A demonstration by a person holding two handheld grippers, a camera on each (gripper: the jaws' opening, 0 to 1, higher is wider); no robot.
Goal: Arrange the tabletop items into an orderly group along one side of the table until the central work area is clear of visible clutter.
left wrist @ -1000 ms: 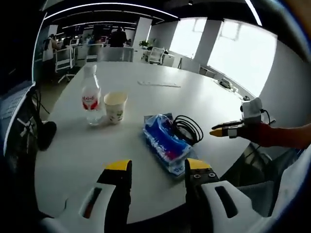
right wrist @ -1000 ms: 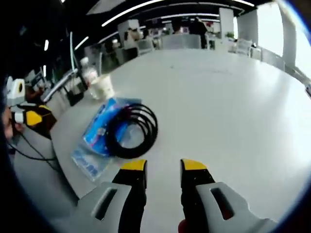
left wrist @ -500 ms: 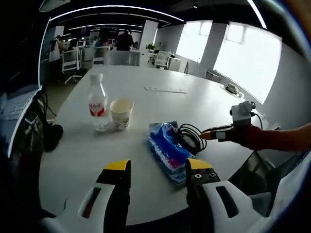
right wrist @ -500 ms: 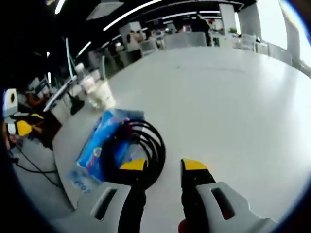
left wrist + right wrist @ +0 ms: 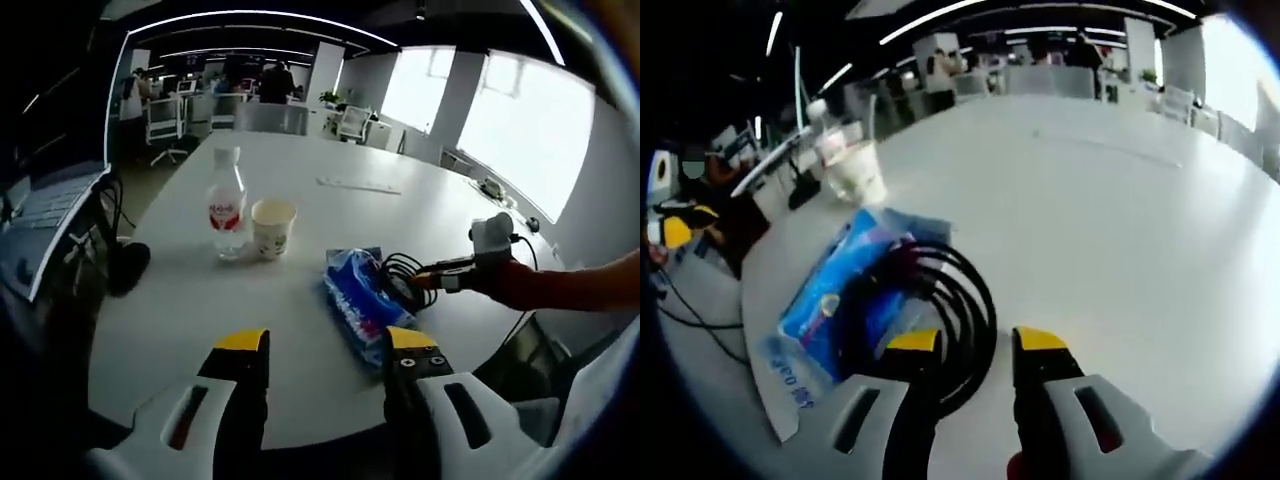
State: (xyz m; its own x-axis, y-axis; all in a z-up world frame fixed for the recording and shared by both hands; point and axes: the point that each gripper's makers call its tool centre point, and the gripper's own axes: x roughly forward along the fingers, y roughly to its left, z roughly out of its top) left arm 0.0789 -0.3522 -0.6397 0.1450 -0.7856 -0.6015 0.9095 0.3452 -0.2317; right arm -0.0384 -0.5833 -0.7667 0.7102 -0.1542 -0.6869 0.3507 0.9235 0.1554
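On the white table a clear water bottle with a red label stands beside a paper cup. To their right lies a blue tissue pack with a black cable coil against its far side. My left gripper hangs open over the near table edge, short of the pack. My right gripper reaches in from the right at the coil. In the right gripper view it stands open with the near arc of the cable coil between its jaws, partly atop the pack.
The cup and bottle stand beyond the pack. A black object sits at the table's left edge, by a laptop. A thin white strip lies farther back. Office chairs stand behind. Bare tabletop spreads right.
My right gripper has moved forward and down to the cable coil, whose near arc now lies between its jaws. The left gripper view has drawn back a little; the table items have stayed put.
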